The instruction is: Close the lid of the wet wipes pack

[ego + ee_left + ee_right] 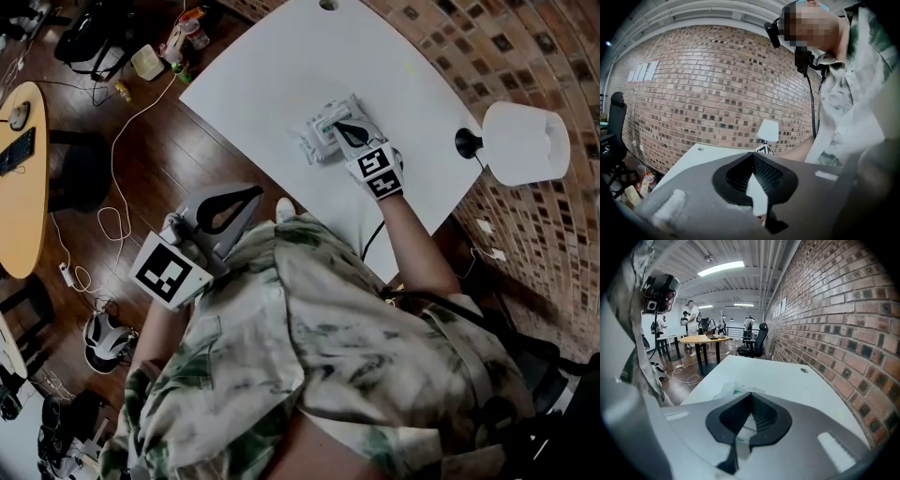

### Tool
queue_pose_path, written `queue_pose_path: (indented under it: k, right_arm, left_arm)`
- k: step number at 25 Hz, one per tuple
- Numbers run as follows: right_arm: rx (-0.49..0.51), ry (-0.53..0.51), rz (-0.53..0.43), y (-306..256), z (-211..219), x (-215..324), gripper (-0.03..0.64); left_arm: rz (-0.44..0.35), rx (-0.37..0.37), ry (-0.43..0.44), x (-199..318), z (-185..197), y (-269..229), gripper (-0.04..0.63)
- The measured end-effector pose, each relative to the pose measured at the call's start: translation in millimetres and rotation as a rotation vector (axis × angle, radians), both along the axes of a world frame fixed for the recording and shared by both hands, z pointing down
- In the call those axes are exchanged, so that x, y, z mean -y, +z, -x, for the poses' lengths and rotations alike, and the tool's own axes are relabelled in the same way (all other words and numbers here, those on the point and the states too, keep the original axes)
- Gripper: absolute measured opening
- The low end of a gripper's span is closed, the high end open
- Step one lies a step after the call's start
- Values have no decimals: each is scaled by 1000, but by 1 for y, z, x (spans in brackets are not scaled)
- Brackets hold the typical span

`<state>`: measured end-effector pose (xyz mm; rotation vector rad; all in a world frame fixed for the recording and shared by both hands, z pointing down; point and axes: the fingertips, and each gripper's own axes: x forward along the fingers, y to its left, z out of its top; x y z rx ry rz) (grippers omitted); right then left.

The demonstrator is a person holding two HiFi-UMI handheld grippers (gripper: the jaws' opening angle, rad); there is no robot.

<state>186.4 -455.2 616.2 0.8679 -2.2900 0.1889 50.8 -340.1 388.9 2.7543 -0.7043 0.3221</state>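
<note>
The wet wipes pack (317, 142) is a pale, crinkled packet lying near the middle of the white table (281, 66). My right gripper (337, 125) is shut, its tips resting over the pack's top, where the lid is hidden from the head view. In the right gripper view the pack (732, 390), with a bit of green print, lies just past the shut right gripper (751, 395). My left gripper (259, 192) is shut and empty, held off the table's near edge close to my body. In its own view the left gripper (751, 155) points across the table (701, 159).
A lamp with a white shade (525, 141) and black base (466, 142) stands at the table's right edge by the brick wall. A cable hole (328, 5) lies at the far end. Bottles (183, 37) and cables (117, 141) clutter the floor on the left, beside a yellow round table (23, 187).
</note>
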Motion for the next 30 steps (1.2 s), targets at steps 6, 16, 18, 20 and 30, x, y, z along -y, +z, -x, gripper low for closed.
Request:
queue_pose_path:
  k: [6,16,18,20,30]
  right_arm:
    - [-15,-11,14,5,2,2,3]
    - [-45,-6,55,17,5,4,3]
    - [-56,-11,63,18,6,4,3]
    - [-57,-8,75,19,6,4,2]
    - [-124,-12,127,26,8,5,-5]
  left_arm:
    - [3,4,-22,-1,3,1,2]
    - [8,1,-29,-1,4,2,2]
    - [10,2,-29,-1,5,3,2]
    - [11,2,-28,-1,5,3,2]
    - [14,-7,-28,-1,6,4,2]
